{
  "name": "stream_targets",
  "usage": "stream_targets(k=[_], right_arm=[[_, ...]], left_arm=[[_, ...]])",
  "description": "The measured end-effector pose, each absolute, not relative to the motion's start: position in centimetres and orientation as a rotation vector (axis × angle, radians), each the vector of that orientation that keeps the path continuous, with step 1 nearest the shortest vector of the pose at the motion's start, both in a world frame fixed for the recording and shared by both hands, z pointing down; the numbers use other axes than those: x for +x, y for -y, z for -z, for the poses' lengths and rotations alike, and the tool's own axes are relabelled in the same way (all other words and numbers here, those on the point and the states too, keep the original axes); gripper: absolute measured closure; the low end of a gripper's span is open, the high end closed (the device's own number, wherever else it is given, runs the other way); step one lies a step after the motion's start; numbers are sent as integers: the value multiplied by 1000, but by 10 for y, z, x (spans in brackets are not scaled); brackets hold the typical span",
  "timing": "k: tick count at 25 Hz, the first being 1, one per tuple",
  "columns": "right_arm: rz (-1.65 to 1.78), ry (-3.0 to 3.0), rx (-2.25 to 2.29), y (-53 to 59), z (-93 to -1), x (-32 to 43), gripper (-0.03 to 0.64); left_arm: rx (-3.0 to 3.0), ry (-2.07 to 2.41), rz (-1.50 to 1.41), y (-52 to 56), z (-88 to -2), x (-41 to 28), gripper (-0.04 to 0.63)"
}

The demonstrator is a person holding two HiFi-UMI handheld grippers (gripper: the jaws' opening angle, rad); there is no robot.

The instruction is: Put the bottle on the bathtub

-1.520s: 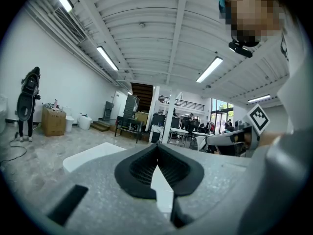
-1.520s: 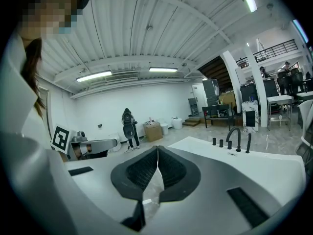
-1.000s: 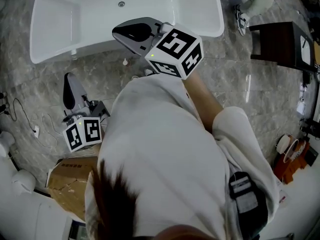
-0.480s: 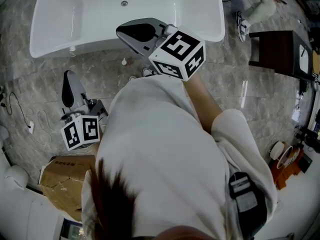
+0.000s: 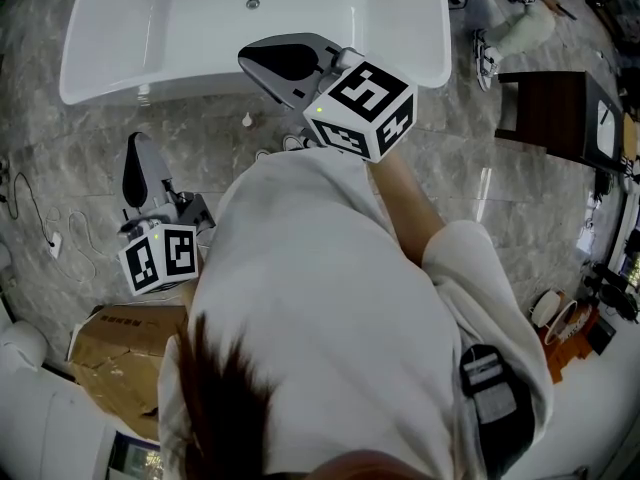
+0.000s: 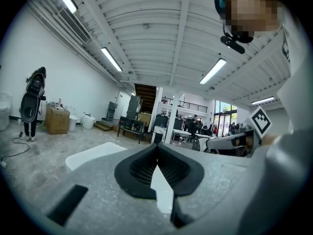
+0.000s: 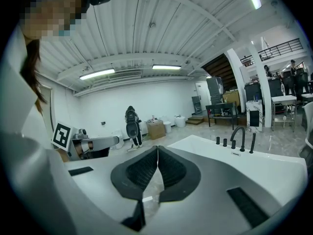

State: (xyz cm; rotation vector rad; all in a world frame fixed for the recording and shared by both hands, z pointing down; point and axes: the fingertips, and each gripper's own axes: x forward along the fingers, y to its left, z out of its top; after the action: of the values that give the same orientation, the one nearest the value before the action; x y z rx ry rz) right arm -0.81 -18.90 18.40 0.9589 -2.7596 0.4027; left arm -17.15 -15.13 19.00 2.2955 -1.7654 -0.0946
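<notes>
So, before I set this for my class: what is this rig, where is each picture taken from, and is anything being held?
There is no robot here. A person holds a two-jaw tool in each hand, and each tool carries a marker cube.

The top-down picture comes from a camera on the person's head. It shows a white bathtub on a marble floor, a cardboard box and a dark table.

The other two pictures come from cameras riding on the left gripper and the right gripper, each looking along its own jaws. Both pairs of jaws are closed with nothing between them. I can make out no bottle in any picture.
</notes>
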Motion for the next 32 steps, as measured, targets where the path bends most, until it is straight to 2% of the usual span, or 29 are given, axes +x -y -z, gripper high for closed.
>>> stream_targets(k=[32], right_arm=[[-352,2747,1026,188,-182,3,603]], left_arm=[[2267,1792,100,146,-192,-175,581]])
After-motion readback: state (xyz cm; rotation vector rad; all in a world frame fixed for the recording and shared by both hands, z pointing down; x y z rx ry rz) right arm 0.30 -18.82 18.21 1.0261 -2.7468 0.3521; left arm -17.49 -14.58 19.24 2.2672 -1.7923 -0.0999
